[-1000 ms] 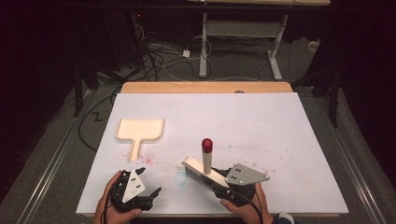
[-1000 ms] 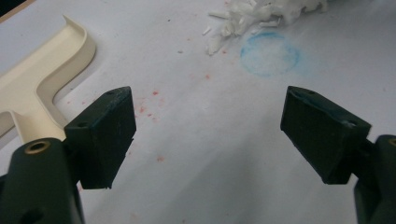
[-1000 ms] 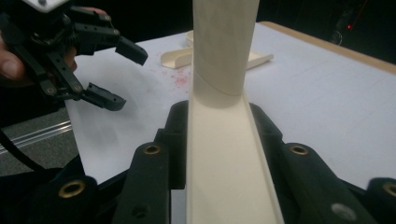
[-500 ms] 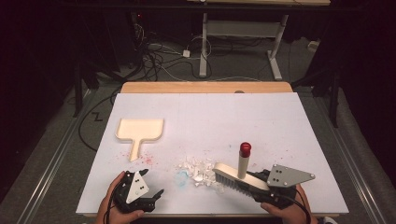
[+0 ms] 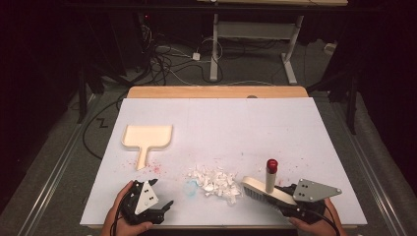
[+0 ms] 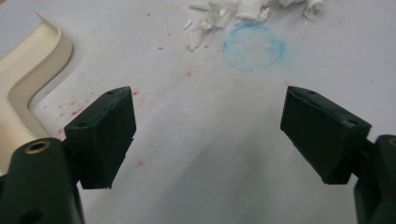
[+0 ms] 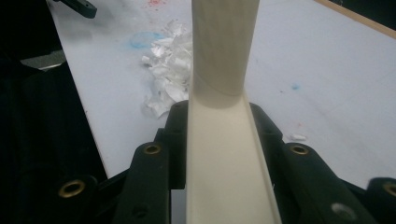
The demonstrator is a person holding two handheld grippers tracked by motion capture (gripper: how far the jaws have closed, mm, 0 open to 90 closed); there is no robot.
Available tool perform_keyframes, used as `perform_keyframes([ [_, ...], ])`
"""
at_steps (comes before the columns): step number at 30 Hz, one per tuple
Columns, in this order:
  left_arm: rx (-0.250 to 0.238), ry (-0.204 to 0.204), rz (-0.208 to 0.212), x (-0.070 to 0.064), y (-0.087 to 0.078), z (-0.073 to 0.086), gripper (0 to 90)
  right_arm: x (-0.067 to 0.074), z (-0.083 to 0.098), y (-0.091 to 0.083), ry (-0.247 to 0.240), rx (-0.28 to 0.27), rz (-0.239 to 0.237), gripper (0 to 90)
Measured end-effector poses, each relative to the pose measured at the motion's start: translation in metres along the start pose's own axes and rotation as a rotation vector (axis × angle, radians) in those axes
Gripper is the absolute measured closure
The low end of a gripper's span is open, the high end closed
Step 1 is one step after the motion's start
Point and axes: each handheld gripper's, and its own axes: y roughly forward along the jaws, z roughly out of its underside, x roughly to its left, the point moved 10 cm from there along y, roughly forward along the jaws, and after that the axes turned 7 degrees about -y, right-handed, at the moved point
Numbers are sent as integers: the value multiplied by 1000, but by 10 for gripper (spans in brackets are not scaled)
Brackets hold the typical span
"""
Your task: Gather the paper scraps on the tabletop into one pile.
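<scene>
Brush [image 5: 260, 191]: one, cream with a red-capped handle, clamped in the right tool [image 5: 290, 206] at the desk's [image 5: 246, 123] near right edge, farther right than a second ago. One dustpan [image 5: 146, 137] lies far left; one paper-scrap pile [image 5: 216, 179] touches the bristles. Left tool view: left tool [image 6: 208, 135] gapes wide, empty, above the desk. Right tool view: jaws squeeze the cream brush back.

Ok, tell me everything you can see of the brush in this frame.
The brush is cream, plastic by the look, with a long flat back, a row of pale bristles beneath and an upright round handle capped in red. It sits at the near right of the white table, bristle end pointing at the pile of white paper scraps. The right hand-held gripper is shut on its back, jaws pressing either side.
</scene>
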Motion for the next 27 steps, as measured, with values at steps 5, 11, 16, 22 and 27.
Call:
perform_keyframes([
  [5, -2, -2, 2, 0, 0, 0, 172, 15, -12, 22, -27, -30, -57, 676],
  [11, 0, 1, 2, 0, 0, 0, 172, 22, -31, 48, -65, -49, -43, 676],
  [16, 3, 4, 4, -1, 1, 0, 173, 16, -43, 59, -62, -81, -30, 677],
  [22, 4, 4, 1, -1, 1, 0, 173, 10, -50, 46, -44, -108, -21, 675],
  [27, -4, 2, -4, 0, -1, -1, 173, 2, -54, 26, -9, -148, 29, 676],
])
